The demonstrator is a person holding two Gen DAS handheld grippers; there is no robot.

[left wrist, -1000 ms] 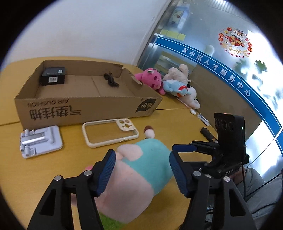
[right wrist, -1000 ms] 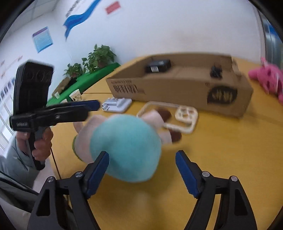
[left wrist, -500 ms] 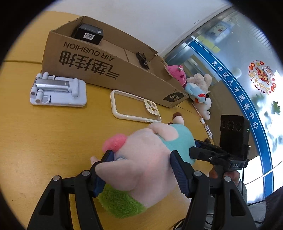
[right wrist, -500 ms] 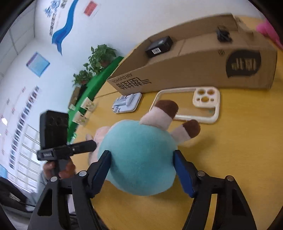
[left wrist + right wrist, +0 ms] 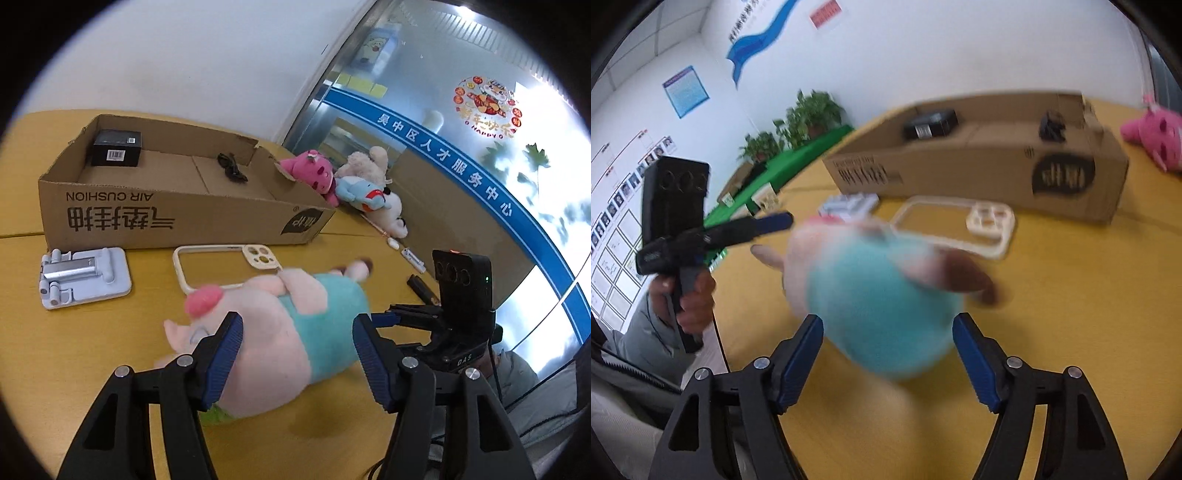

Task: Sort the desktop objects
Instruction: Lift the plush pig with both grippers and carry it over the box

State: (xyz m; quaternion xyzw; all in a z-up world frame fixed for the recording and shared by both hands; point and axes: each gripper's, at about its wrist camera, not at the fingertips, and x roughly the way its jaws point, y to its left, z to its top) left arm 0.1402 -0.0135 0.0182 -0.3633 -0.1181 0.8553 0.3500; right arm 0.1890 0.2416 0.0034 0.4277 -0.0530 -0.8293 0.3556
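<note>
Yellow table (image 5: 92,354) carrying, ahead of both pairs of fingers, an open cardboard box (image 5: 177,218) that already holds a black carton (image 5: 116,147) and a small black clip (image 5: 231,171); beyond the box's far end, a heap of soft toys (image 5: 351,184) by the glass wall; lying between the left gripper (image 5: 295,354) fingers and, from the opposite side, the right gripper (image 5: 888,360) fingers, a pink-and-teal plush toy (image 5: 280,332). Both pairs of fingers stand apart around the plush; whether the pads touch it cannot be told, the right view being blurred. Judged progress: early to middle, two items boxed, the plush not yet placed. Still loose between fingers and box: a grey phone stand (image 5: 83,277), a cream phone case (image 5: 225,266), and to the right a small dark bar (image 5: 421,286). Bare table lies left of the left fingers; the table edge runs close behind the grippers.
</note>
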